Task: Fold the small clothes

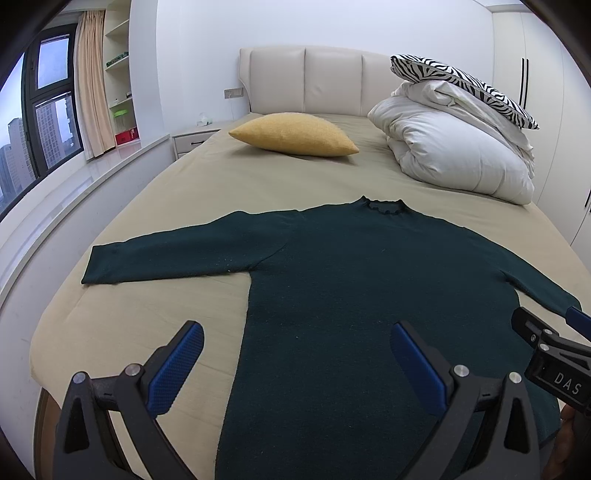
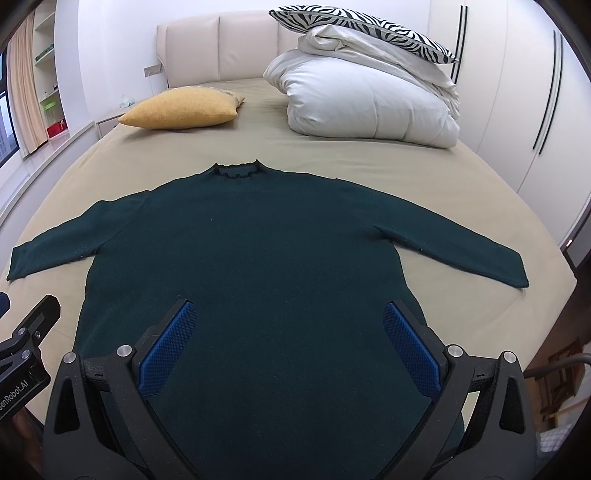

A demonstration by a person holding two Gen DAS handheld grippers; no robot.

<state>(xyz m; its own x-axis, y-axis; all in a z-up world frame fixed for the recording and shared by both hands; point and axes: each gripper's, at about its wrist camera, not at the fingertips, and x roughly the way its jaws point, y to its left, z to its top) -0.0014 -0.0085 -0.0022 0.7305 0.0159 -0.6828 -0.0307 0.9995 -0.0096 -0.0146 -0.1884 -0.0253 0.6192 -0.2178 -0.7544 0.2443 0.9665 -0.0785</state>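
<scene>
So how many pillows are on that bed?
2. A yellow pillow lies on the sheet toward the headboard's left; a zebra-striped pillow sits atop the folded white duvet at right. Others could be hidden behind the duvet.

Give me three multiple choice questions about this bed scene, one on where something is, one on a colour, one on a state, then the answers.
1. Where is the zebra-print pillow?
A. on the white duvet
B. under the sweater
C. on the windowsill

2. What colour is the sweater?
A. red
B. dark green
C. white

3. How does the sweater lie?
A. folded in half
B. rolled up
C. flat, both sleeves spread

Answers:
A, it rests atop the white duvet.
B, the knit is dark green.
C, it lies flat on the bed, unfolded; the left gripper and right gripper are open.
</scene>
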